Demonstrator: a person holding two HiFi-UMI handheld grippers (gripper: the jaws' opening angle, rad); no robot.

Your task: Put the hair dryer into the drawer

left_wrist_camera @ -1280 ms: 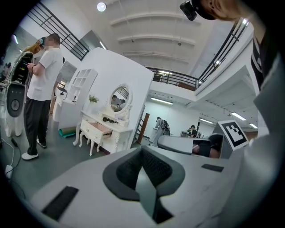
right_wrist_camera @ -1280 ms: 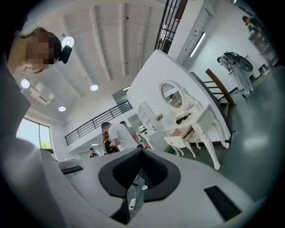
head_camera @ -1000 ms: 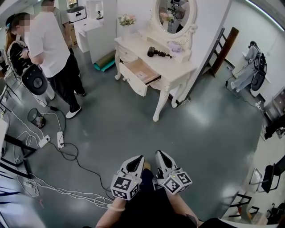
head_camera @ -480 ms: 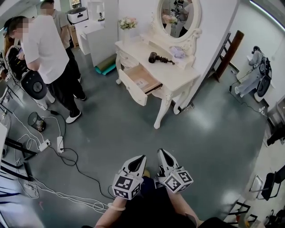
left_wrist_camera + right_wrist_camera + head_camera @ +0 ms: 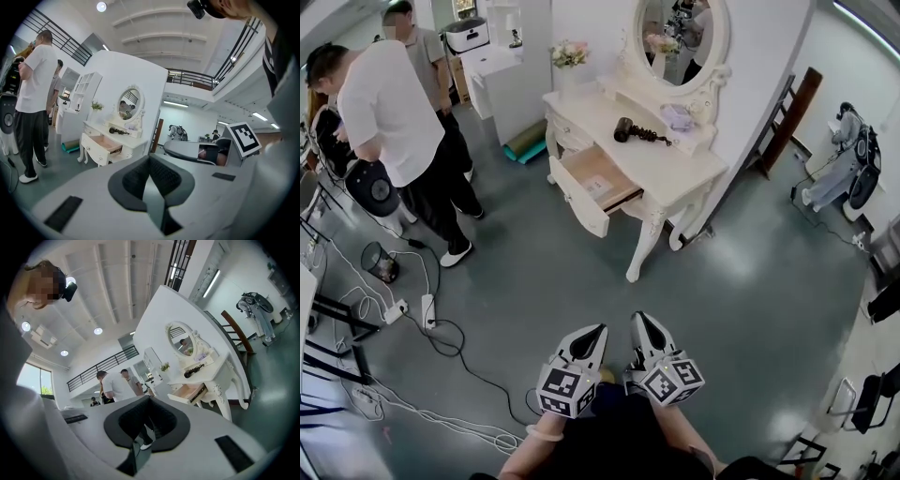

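On the vanity (image 5: pixel 677 171), the hair dryer (image 5: pixel 626 130) lies far from both tools (image 5: pixel 597 330) (image 5: pixel 637 321).

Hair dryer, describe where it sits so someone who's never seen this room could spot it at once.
Find the white dressing table with the oval mirror, against the white wall. On its top, below the mirror and behind the open drawer, lies the hair dryer. It is the only black thing there, cord trailing, unlike the pale flowers and lilac item nearby.
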